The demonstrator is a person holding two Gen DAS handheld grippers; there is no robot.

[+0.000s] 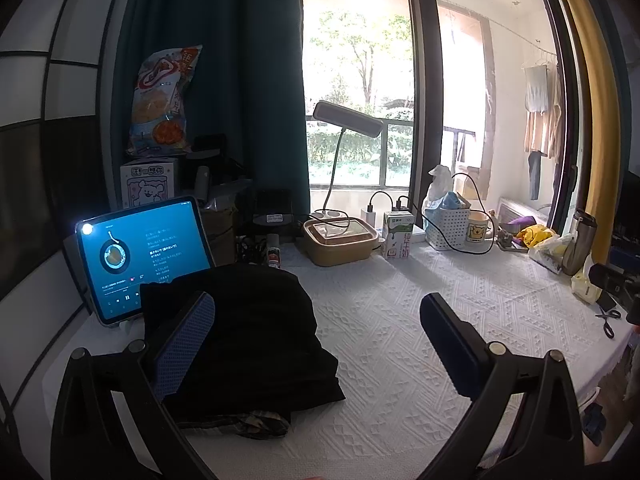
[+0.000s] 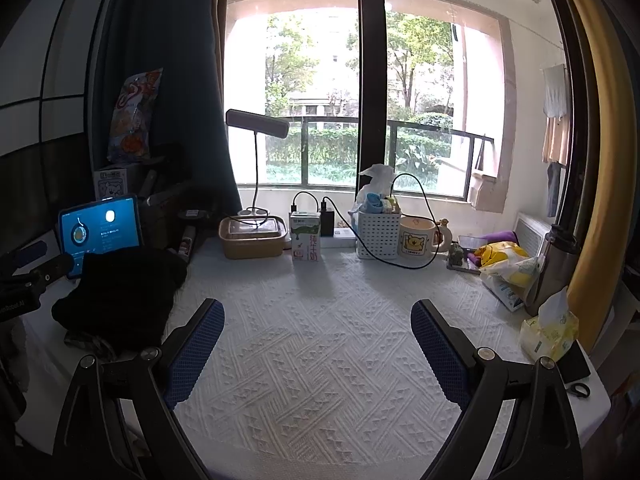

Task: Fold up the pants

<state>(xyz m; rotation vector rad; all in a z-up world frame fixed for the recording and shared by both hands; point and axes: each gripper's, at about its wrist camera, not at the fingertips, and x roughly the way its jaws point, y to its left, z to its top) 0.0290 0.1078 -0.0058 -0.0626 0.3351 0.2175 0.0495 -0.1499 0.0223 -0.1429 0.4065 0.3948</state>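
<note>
The black pants [image 1: 248, 332] sit bunched at the far left of the table [image 1: 440, 320], maybe folded already, maybe not; left gripper [image 1: 316, 312] & right gripper [image 2: 318, 320] both gape wide, holding nothing.

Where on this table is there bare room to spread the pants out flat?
The white tablecloth lies bare between the black pants on its left and the tissue pack on its right. The window edge is crowded: food container, milk carton, basket, mug.

One pants pile [image 1: 248, 332], one tablet [image 1: 140, 256], one mug [image 2: 418, 236]
</note>
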